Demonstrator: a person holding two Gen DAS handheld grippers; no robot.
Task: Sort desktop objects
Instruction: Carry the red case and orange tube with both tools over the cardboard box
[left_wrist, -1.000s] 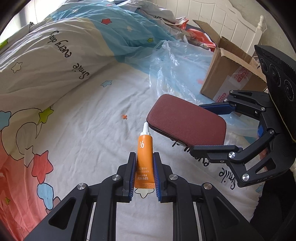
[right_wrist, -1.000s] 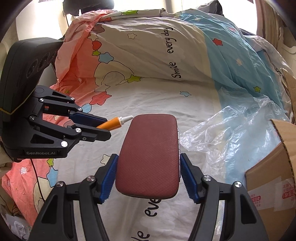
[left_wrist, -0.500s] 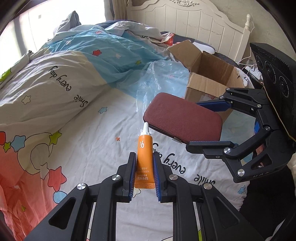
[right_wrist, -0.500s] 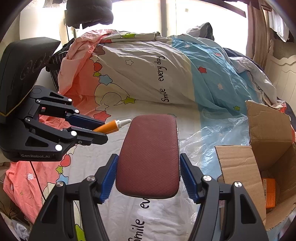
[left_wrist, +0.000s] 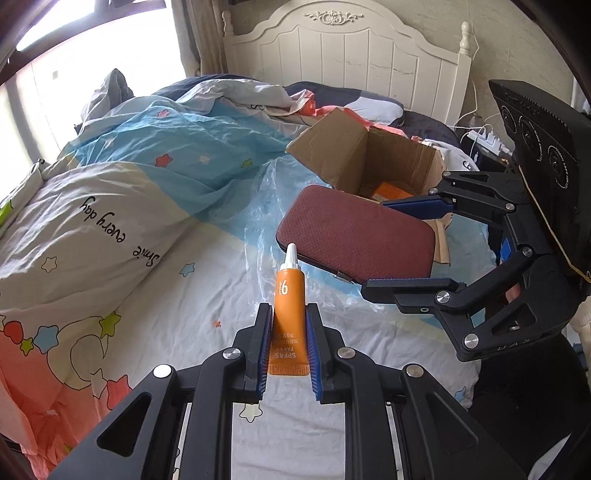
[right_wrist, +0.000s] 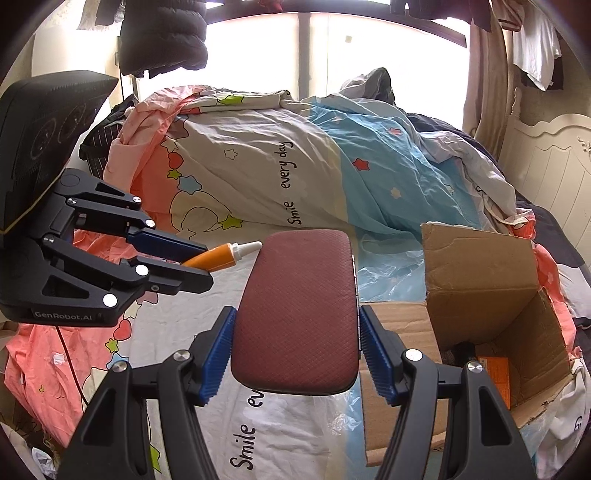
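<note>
carrying two items above the bed, both clamped and clear of the bedding.

left gripper (left_wrist: 287, 345) is clamped on the orange tube (left_wrist: 289, 317), nozzle forward; right gripper (right_wrist: 295, 356) grips the maroon case (right_wrist: 297, 310) by its long edges. judged step: transport toward the open cardboard box (right_wrist: 480, 291), near the case on the right. next move calls for clearing the raised flap and box rim; loose plastic sheet (left_wrist: 280, 206) lies beside it, and the tube tip sits near the case.

The orange tube (left_wrist: 290, 310) looks like smooth, glossy plastic, while the dark red case (right_wrist: 297, 314) has a matt, finely cross-hatched texture. The box (right_wrist: 484, 295) is rough brown cardboard on a printed cloth quilt (left_wrist: 103, 221), beside crinkled clear plastic film (left_wrist: 273, 221).
</note>
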